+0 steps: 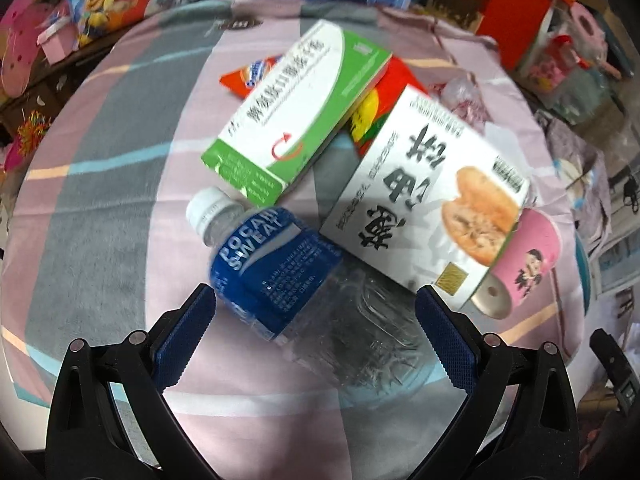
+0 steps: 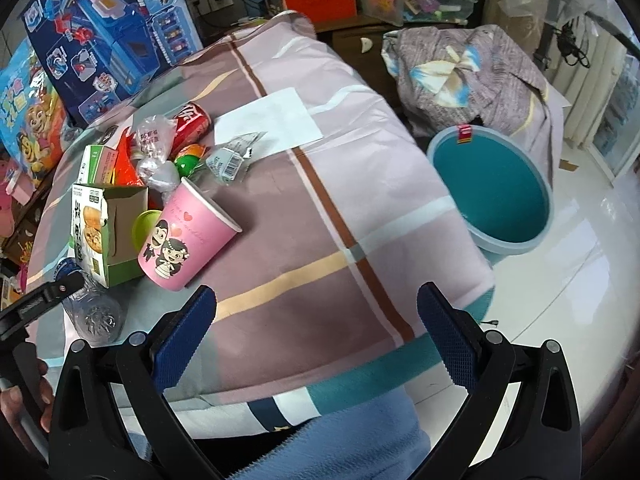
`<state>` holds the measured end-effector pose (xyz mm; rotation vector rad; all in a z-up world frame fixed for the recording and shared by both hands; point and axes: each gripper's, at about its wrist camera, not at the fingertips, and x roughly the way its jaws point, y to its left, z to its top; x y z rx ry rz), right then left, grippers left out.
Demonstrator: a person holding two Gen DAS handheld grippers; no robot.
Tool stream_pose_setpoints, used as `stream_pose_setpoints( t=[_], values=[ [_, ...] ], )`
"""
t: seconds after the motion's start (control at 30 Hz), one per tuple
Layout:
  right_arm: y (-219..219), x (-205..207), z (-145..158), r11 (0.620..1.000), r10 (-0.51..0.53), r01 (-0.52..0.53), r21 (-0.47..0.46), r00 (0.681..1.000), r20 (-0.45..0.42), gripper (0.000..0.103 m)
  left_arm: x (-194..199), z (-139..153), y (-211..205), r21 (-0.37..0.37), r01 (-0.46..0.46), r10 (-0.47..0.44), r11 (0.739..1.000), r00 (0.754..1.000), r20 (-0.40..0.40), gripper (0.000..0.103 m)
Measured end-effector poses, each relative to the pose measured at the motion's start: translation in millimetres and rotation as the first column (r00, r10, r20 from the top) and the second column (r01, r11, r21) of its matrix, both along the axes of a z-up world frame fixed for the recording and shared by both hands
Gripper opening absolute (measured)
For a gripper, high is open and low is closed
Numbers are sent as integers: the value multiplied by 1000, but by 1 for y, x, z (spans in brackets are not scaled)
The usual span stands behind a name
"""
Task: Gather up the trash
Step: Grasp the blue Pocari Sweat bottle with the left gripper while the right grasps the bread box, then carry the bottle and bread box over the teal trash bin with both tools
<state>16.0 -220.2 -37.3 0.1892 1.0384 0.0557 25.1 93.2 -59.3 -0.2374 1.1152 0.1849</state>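
A pile of trash lies on a checked cloth [image 2: 320, 208]. My left gripper [image 1: 316, 300] is open, its jaws on either side of a clear Pocari Sweat bottle [image 1: 276, 264] lying on its side. Beyond it lie a green and white box [image 1: 296, 108], a white snack box [image 1: 424, 208], a pink paper cup [image 1: 528, 256] and a red wrapper [image 1: 384, 100]. My right gripper [image 2: 316, 300] is open and empty above bare cloth. Its view shows the pink cup [image 2: 184, 236], the snack box [image 2: 100, 228], the bottle [image 2: 92, 308], a red can [image 2: 192, 120] and clear wrappers [image 2: 228, 160].
A blue bin [image 2: 492, 188] stands on the white floor to the right of the cloth-covered surface. A cloth-draped object [image 2: 472, 72] stands behind it. Toy boxes [image 2: 108, 32] line the far side. A white sheet of paper [image 2: 272, 120] lies on the cloth.
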Motion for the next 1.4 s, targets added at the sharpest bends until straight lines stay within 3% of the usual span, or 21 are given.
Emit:
stream_pose_setpoints(
  t=[0.2, 0.5, 0.53, 0.6, 0.63, 1.0, 1.2, 1.4],
  values=[
    [22, 13, 7, 996, 75, -76, 37, 997, 12, 97, -2, -15, 0, 49, 19, -18, 999, 999, -31, 100],
    [92, 46, 27, 966, 251, -252, 53, 968, 18, 95, -28, -25, 47, 0, -15, 15, 1000, 1000, -25, 99],
    [102, 51, 26, 960, 274, -274, 57, 962, 10, 92, -31, -25, 51, -9, -14, 14, 1000, 1000, -18, 97],
    [122, 57, 25, 945, 322, -321, 69, 947, -5, 90, -36, -26, 59, -37, -6, 6, 999, 1000, -12, 68],
    [129, 60, 23, 939, 339, -337, 71, 941, -11, 86, -38, -28, 63, -53, -3, 2, 999, 1000, -18, 65],
    [216, 93, -4, 854, 500, -480, 199, 864, -62, 50, -47, -23, 84, -42, 37, -36, 998, 999, 27, 65],
    [253, 83, 33, 783, 593, -577, 235, 805, 1, 8, -35, -17, 86, -70, 17, -14, 997, 999, 47, 64],
    [269, 74, 69, 755, 623, -623, 206, 779, 71, 4, -50, 8, 93, -80, 21, -11, 997, 992, 123, 64]
  ],
)
